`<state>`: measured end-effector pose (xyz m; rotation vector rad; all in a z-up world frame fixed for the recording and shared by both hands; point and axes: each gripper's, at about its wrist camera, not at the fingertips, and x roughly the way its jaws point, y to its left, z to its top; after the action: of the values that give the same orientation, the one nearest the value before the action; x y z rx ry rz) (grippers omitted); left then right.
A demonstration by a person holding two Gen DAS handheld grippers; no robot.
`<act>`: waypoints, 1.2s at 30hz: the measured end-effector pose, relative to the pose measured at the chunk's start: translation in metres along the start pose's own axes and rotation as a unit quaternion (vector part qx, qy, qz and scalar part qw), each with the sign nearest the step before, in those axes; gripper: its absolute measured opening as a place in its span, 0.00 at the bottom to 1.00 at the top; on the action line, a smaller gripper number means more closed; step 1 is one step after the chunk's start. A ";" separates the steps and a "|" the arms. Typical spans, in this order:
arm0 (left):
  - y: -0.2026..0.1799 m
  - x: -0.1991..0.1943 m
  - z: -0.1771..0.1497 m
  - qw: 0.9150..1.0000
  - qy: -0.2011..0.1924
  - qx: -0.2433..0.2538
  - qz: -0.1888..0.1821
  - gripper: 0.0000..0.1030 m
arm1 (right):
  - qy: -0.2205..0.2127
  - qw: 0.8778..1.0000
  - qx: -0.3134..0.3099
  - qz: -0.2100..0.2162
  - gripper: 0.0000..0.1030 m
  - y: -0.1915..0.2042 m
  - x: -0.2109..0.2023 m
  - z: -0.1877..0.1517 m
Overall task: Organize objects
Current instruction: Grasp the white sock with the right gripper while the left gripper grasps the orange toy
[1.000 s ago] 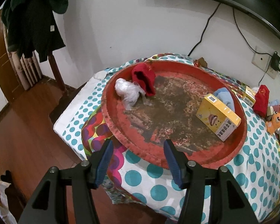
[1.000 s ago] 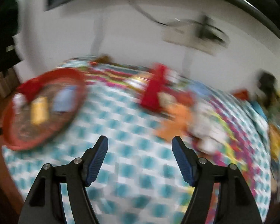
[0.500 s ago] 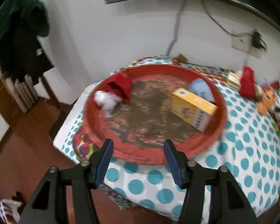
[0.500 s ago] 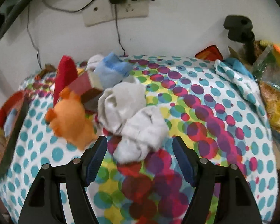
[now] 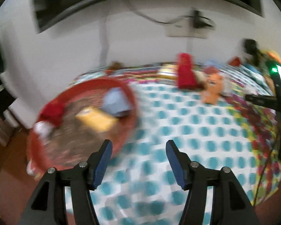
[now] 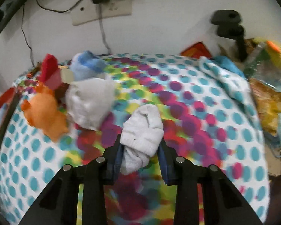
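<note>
My right gripper (image 6: pixel 140 148) is shut on a rolled white sock (image 6: pixel 143 131) above the dotted tablecloth. A second grey-white sock (image 6: pixel 90 103), an orange plush toy (image 6: pixel 45 116), a blue sock (image 6: pixel 88 66) and a red item (image 6: pixel 47 68) lie to its left. My left gripper (image 5: pixel 138 150) is open and empty over the table's front. In the blurred left wrist view a red round tray (image 5: pixel 130 93) at left holds a yellow box (image 5: pixel 95 120), a blue sock (image 5: pixel 116 103), a red sock (image 5: pixel 53 113) and a white bundle (image 5: pixel 43 128).
The orange plush (image 5: pixel 212 88) and a red item (image 5: pixel 185 75) stand at the table's back. Snack bags (image 6: pixel 271 101) and a folded dotted cloth (image 6: pixel 226 78) lie at the right edge. A wall socket with cables (image 6: pixel 103 9) is behind. A black stand (image 6: pixel 228 24) is back right.
My right gripper has closed on the white sock and lifted it away from the other sock. My left gripper has swung right, from over the tray toward the table's middle.
</note>
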<state>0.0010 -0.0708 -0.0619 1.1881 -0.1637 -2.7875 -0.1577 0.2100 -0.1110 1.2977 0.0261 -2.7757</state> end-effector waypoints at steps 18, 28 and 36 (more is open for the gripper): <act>-0.126 0.110 0.078 0.988 0.049 0.028 -0.147 0.60 | 0.009 1.000 0.004 -0.005 0.32 -0.014 -0.001 -0.006; -0.124 0.149 0.109 0.988 0.056 -0.022 -0.141 0.60 | 0.009 1.000 0.005 -0.004 0.33 -0.014 -0.001 -0.006; -0.128 0.144 0.108 0.990 0.045 -0.005 -0.134 0.39 | 0.009 1.000 0.006 -0.005 0.33 -0.013 -0.001 -0.006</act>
<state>-0.1833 0.0420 -0.1076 1.4272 0.0187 -2.9459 -0.1536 0.2229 -0.1147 1.3295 0.0185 -2.7764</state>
